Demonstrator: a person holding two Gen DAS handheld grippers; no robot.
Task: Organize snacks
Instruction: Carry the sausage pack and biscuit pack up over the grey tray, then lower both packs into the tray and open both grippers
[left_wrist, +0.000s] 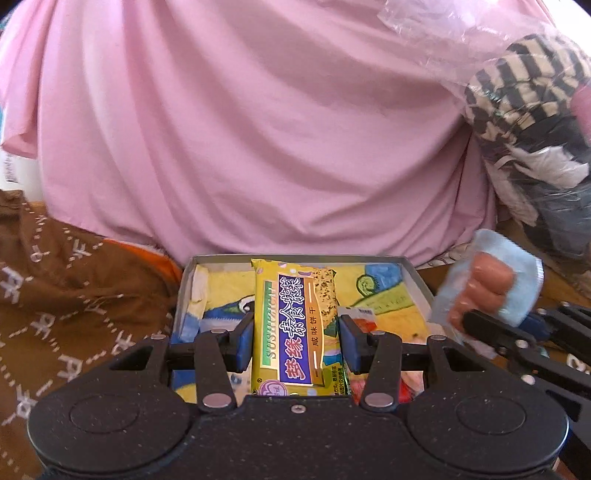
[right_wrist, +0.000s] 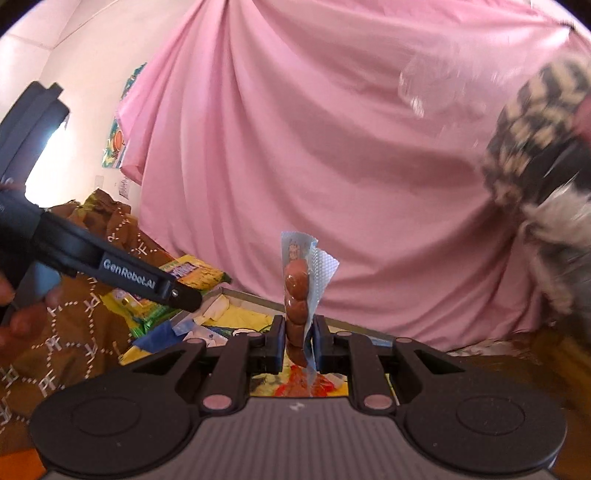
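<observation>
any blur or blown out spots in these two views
Left wrist view: mostly sharp, the cracker packet print is readable; the sausage packet is slightly smeared. Right wrist view: the checkered fabric at right is motion-blurred, and a window patch at left is blown out white.

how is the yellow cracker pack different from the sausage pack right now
The yellow cracker pack is flat, printed yellow and purple, and lies lengthwise in the tray between the spread fingers of the left claw, with a gap on the right side. The sausage pack is clear and pale blue with brown sausages showing, and stands upright, pinched in the right claw above the tray. Both are sealed snack packs.
</observation>
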